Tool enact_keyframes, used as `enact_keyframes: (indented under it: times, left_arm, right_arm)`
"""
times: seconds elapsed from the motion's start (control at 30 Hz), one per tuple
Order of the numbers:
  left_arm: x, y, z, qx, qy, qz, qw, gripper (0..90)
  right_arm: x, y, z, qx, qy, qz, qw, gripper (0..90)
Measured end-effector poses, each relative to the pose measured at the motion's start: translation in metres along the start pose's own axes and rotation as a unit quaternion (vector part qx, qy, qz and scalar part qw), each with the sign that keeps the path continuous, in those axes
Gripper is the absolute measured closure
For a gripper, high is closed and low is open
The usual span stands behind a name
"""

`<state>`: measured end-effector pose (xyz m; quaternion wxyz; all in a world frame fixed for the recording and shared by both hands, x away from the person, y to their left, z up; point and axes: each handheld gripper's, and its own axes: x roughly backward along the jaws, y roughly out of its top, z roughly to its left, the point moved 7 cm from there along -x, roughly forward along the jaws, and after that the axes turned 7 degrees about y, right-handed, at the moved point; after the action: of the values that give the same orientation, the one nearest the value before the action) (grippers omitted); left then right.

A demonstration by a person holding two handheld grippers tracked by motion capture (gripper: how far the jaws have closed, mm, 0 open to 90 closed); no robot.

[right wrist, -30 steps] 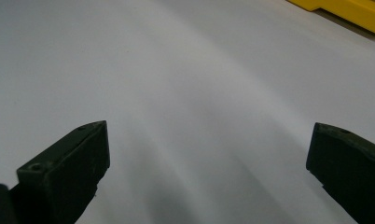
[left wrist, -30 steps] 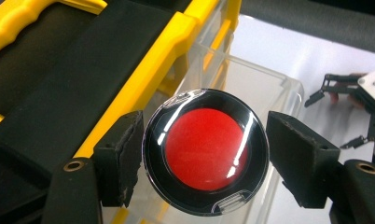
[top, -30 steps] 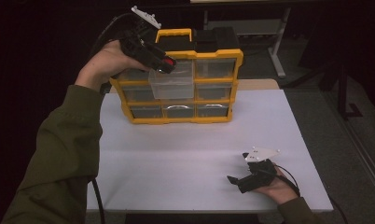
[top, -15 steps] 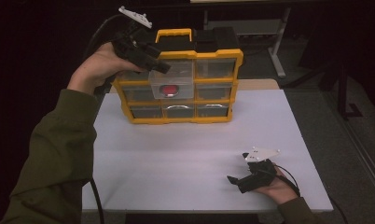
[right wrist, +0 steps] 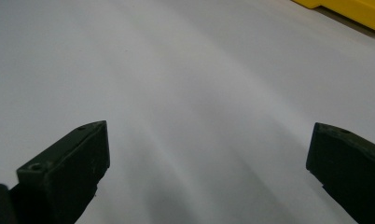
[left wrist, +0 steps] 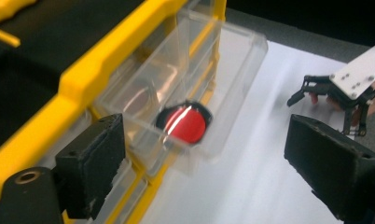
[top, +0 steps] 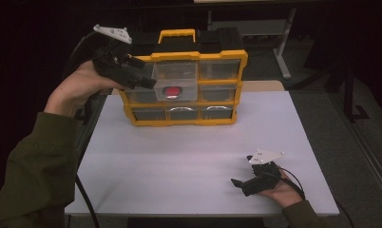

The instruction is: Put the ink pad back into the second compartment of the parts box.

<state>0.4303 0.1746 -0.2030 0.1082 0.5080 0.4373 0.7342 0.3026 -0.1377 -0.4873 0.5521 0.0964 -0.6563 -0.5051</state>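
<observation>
**Red piece dropped into the open drawer**

High view: my left gripper has drawn left of the pulled-out clear drawer of the yellow organizer at the worktop's far edge. A second ago it held the red piece; that now lies inside the drawer.

Left gripper view: my jaws have just been opening, standing spread and empty, with the red piece in the drawer beyond.

Right gripper view: my right gripper, unmoved, stands spread over bare worktop.

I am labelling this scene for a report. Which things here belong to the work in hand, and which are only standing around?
Belonging to the work:
- red round piece, lying in the pulled-out clear drawer
- yellow drawer organizer
- left claw, jaws just opened, nothing between them

Only around:
- right claw, open, resting on the white table
- desk legs behind the table
</observation>
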Motion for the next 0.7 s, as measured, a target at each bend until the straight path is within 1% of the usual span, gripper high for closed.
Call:
enact_keyframes:
  times: [0.07, 0.1, 0.13, 0.17, 0.2, 0.23, 0.3, 0.33, 0.47, 0.5, 0.53, 0.57, 0.67, 0.7]
  left_arm:
    - [0.001, -0.008, -0.001, 0.002, 0.002, -0.003, 1.0000, 10.1]
    - [0.001, -0.018, -0.002, 0.005, 0.007, -0.002, 1.0000, 9.5]
    - [0.001, -0.018, -0.002, 0.005, 0.007, -0.002, 1.0000, 8.8]
    - [0.000, -0.028, -0.003, 0.011, 0.011, -0.006, 0.9999, 7.9]
    - [0.000, -0.034, -0.003, 0.012, 0.013, -0.006, 0.9998, 7.5]
    - [0.000, -0.034, -0.003, 0.012, 0.013, -0.006, 0.9998, 7.3]
    - [-0.002, -0.045, -0.005, 0.015, 0.011, -0.010, 0.9998, 7.2]
    - [-0.004, -0.055, -0.007, 0.016, 0.012, -0.011, 0.9997, 6.6]
    - [-0.010, -0.076, -0.012, 0.021, 0.013, -0.013, 0.9996, 3.9]
    - [-0.010, -0.076, -0.012, 0.021, 0.013, -0.013, 0.9996, 3.7]
    - [-0.014, -0.085, -0.014, 0.023, 0.017, -0.013, 0.9995, 2.8]
    - [-0.014, -0.085, -0.014, 0.023, 0.017, -0.013, 0.9995, 2.7]
    - [-0.021, -0.102, -0.021, 0.030, 0.012, -0.016, 0.9994, 2.1]
    - [-0.021, -0.102, -0.021, 0.030, 0.012, -0.016, 0.9994, 1.9]
  right_arm:
    - [0.000, -0.001, 0.000, 0.000, 0.000, 0.001, 1.0000, 0.0]
    - [0.000, -0.001, 0.000, 0.000, 0.000, 0.002, 1.0000, 0.0]
    - [0.000, -0.001, 0.000, 0.000, 0.000, 0.002, 1.0000, 0.0]
    - [0.001, -0.001, 0.000, 0.001, 0.000, 0.000, 1.0000, 0.0]
    - [0.001, -0.001, 0.000, 0.000, 0.000, 0.000, 1.0000, 0.0]
    - [0.001, -0.001, 0.000, 0.000, 0.000, 0.000, 1.0000, 0.0]
    - [0.000, -0.001, 0.000, -0.001, -0.001, 0.001, 1.0000, 0.0]
    - [0.000, -0.001, 0.000, -0.002, -0.001, 0.002, 1.0000, 0.0]
    - [-0.001, -0.001, -0.001, -0.001, -0.002, 0.002, 1.0000, 0.0]
    - [-0.001, -0.001, -0.001, -0.001, -0.002, 0.002, 1.0000, 0.0]
    - [-0.001, -0.001, -0.001, -0.001, -0.002, 0.002, 1.0000, 0.0]
    - [-0.001, -0.001, -0.001, -0.001, -0.002, 0.002, 1.0000, 0.0]
    - [-0.001, -0.001, 0.000, 0.000, -0.001, 0.003, 1.0000, 0.0]
    - [-0.001, -0.001, -0.001, 0.000, -0.002, 0.002, 1.0000, 0.0]
